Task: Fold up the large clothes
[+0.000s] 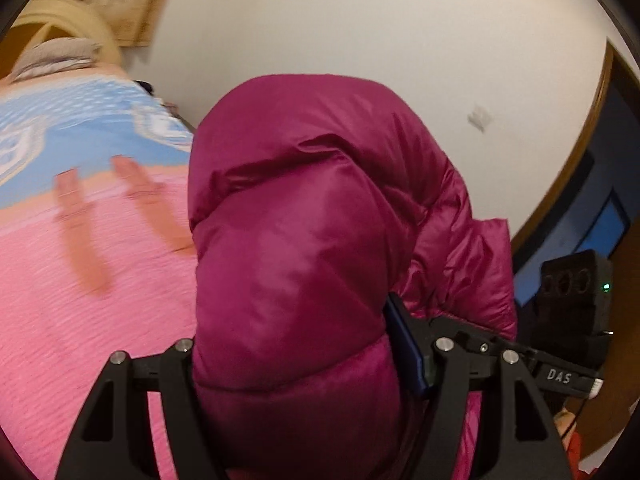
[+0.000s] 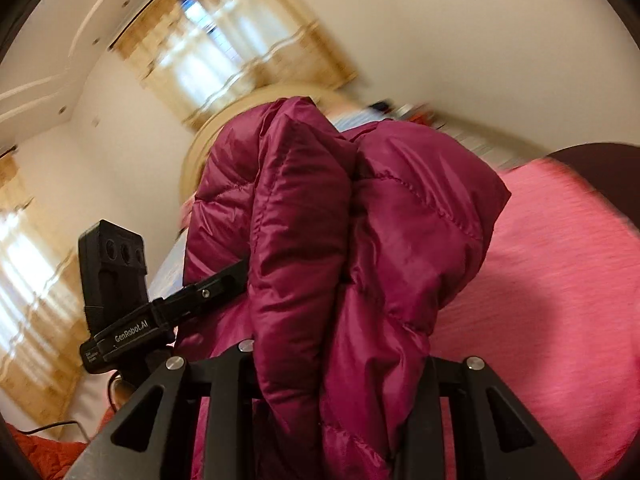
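Observation:
A magenta quilted puffer jacket (image 1: 304, 240) fills the middle of the left wrist view and bulges up between the fingers of my left gripper (image 1: 304, 360), which is shut on it. The same jacket (image 2: 340, 240) bunches between the fingers of my right gripper (image 2: 336, 364), also shut on it. Both hold the jacket lifted above the bed. The fingertips are hidden by fabric. The right gripper (image 1: 568, 312) shows at the right of the left wrist view, and the left gripper (image 2: 132, 304) at the left of the right wrist view.
A bed with a pink blanket (image 1: 80, 300) and a blue patterned sheet (image 1: 80, 120) lies below; the blanket also shows in the right wrist view (image 2: 560, 280). A cream headboard (image 2: 224, 136), curtained windows (image 2: 224, 48), a white wall (image 1: 360, 32) and a doorway (image 1: 600, 220) surround it.

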